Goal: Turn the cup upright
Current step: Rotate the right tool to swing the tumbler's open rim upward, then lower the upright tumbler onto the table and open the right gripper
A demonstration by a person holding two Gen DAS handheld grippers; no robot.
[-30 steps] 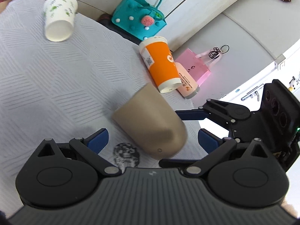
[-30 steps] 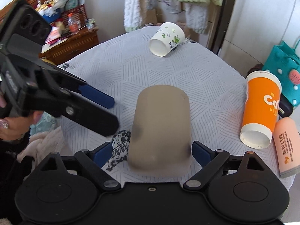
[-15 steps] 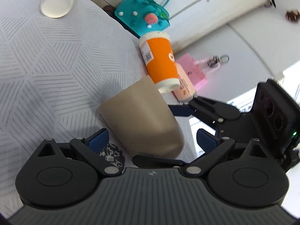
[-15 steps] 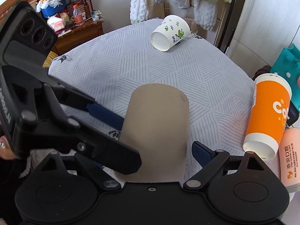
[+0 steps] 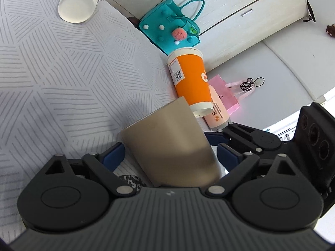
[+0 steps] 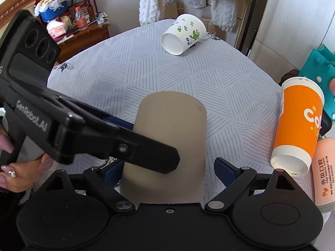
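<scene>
A plain tan cup [image 5: 169, 144] lies tilted between both grippers, also in the right wrist view [image 6: 169, 146], its closed base pointing away from the right camera. My left gripper [image 5: 170, 155] is open with its blue pads either side of the cup. My right gripper [image 6: 167, 167] is open around the cup's near end, and it shows in the left wrist view [image 5: 215, 144] too. The left gripper's finger [image 6: 129, 146] crosses in front of the cup in the right wrist view. Whether any pad touches the cup is unclear.
A white leaf-print cup [image 6: 183, 34] lies on its side at the far edge of the round table [image 6: 219, 79]. An orange cup [image 6: 297, 125] stands upside down beside a peach bottle [image 6: 324, 175] at the right edge. A teal bag [image 5: 169, 29] sits beyond.
Both grippers have closed in on the tan cup, which has risen off the cloth and tilted. The left gripper's finger now overlaps the cup in the right wrist view.
</scene>
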